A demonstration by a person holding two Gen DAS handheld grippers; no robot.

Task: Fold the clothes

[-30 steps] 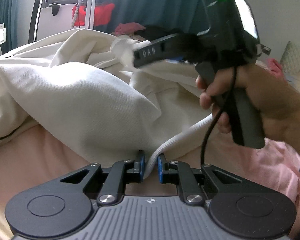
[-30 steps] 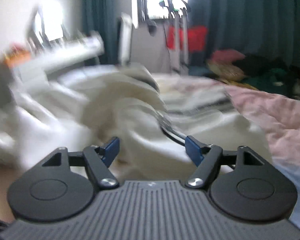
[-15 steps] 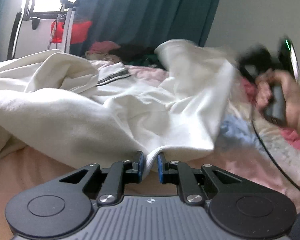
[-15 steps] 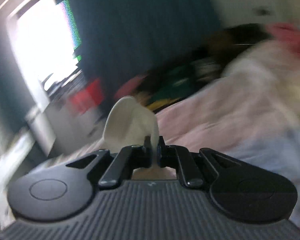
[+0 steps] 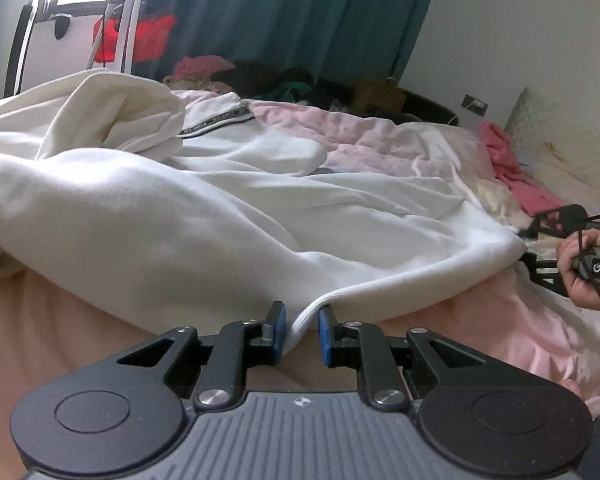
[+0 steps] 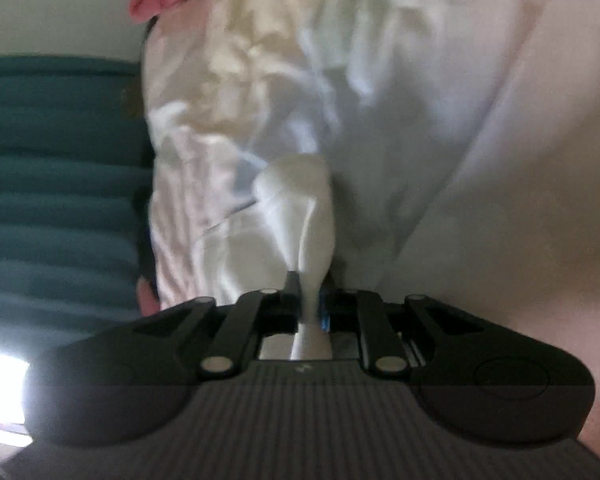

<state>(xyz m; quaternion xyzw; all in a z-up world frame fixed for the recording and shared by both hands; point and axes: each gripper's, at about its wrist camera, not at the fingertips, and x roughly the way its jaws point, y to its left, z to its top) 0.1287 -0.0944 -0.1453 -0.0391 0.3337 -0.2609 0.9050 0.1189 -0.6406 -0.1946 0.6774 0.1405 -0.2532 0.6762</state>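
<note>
Hem of a white garment [image 5: 228, 216], spread over the pink bedding [image 5: 512, 320], sits pinched in the left gripper [image 5: 301, 330], jaws narrow. Far right, the right gripper [image 6: 309, 300] grips a white fold; its blurred view shows jaws clamped.

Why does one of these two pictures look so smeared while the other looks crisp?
Left wrist view: sharp, daylit from the window, edges bowed by the fisheye; the white garment and left gripper read clearly. Right wrist view: motion-blurred and dim, with glare at the lower left; only the right gripper pinching white cloth is fairly distinct.
</note>
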